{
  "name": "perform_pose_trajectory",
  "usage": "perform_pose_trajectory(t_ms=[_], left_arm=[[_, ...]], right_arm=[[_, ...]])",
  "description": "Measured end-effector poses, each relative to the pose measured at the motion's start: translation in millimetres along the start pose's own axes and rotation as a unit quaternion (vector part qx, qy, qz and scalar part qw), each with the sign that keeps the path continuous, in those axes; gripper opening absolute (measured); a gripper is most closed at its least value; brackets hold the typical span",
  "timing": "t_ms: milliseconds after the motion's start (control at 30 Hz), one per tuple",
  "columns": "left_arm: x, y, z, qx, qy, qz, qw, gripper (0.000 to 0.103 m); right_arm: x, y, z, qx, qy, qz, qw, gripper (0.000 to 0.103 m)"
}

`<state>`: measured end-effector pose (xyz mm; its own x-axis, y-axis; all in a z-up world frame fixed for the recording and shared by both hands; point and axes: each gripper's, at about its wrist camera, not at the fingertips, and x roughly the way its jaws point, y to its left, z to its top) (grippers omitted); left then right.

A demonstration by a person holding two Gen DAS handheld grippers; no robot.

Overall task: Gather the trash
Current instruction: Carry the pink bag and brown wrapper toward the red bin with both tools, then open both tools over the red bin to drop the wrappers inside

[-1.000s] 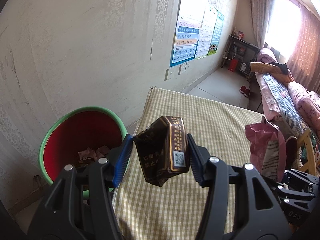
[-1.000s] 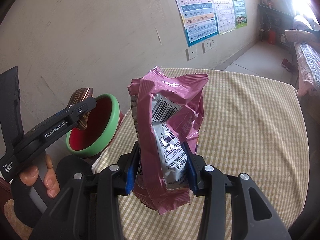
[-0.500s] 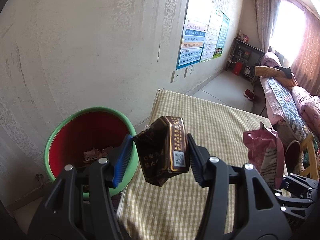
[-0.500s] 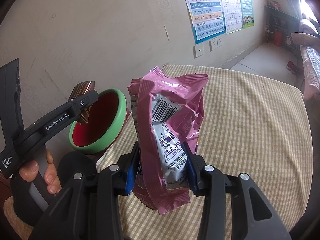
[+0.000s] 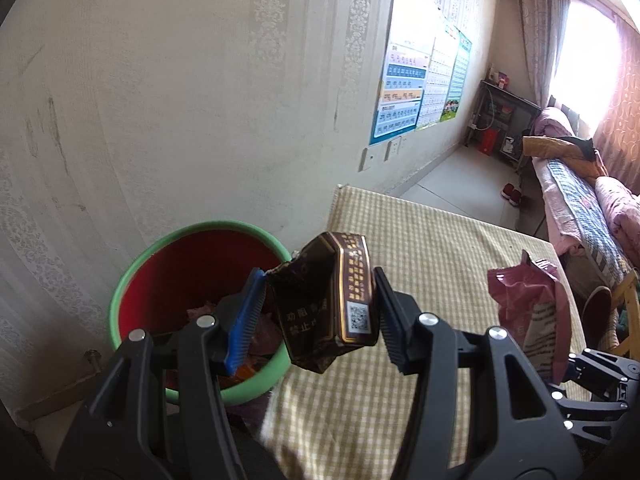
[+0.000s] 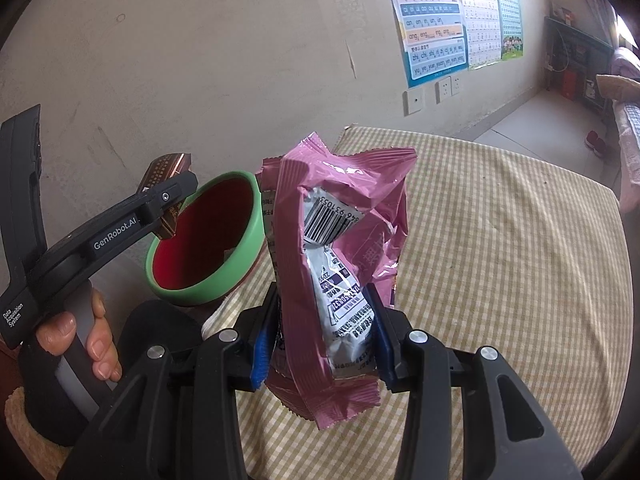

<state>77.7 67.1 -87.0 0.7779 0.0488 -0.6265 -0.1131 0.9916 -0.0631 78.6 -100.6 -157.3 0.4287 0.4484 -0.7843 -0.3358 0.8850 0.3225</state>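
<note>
Left gripper (image 5: 320,304): my jaws were clamped on a crumpled brown cigarette pack (image 5: 328,304), one pad on each side of it.
Cigarette pack: it hung in the air at the table's edge, beside the bin's rim; I could not tell whether it was over the opening. In the right wrist view it showed at the tip of my left gripper (image 6: 168,204), against the wall above the bin.
Right gripper (image 6: 320,336): my jaws were closed on a pink snack bag (image 6: 336,264), gripping its lower part.
Snack bag: it stood upright between the pads, barcode facing the camera, held above the checked tablecloth (image 6: 500,260).
Bin (image 5: 132,292): red inside with a green rim, on the floor between the wall and the table; some scraps (image 5: 256,332) lay in its bottom.
Left hand (image 6: 84,340): its fingers wrapped the grey handle of my left gripper.
Table: nothing else lay on the cloth that I could see.
</note>
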Motion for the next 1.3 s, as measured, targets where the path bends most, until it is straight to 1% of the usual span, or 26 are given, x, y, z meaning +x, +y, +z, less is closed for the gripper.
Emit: perform_pose_trajectory(t_ms=[333, 633, 867, 1067, 1300], left_arm=[[1, 37, 1, -0.020, -0.001, 0.039, 0.9990, 0.052], [6, 58, -3, -0.030, 0.009, 0.050, 0.9982, 0.052], [13, 74, -5, -0.034, 0.020, 0.063, 0.9972, 0.052], [23, 89, -8, -0.041, 0.029, 0.072, 0.9961, 0.052], [29, 100, -7, -0.036, 0.034, 0.087, 0.9949, 0.052]], right_arm=[[18, 25, 6, -0.024, 0.008, 0.021, 0.999, 0.041], [33, 41, 10, -0.036, 0.020, 0.029, 0.999, 0.041], [45, 45, 16, -0.040, 0.027, 0.037, 0.998, 0.041], [54, 54, 23, -0.044, 0.028, 0.043, 0.998, 0.041], [61, 60, 29, -0.049, 0.032, 0.051, 0.997, 0.041]])
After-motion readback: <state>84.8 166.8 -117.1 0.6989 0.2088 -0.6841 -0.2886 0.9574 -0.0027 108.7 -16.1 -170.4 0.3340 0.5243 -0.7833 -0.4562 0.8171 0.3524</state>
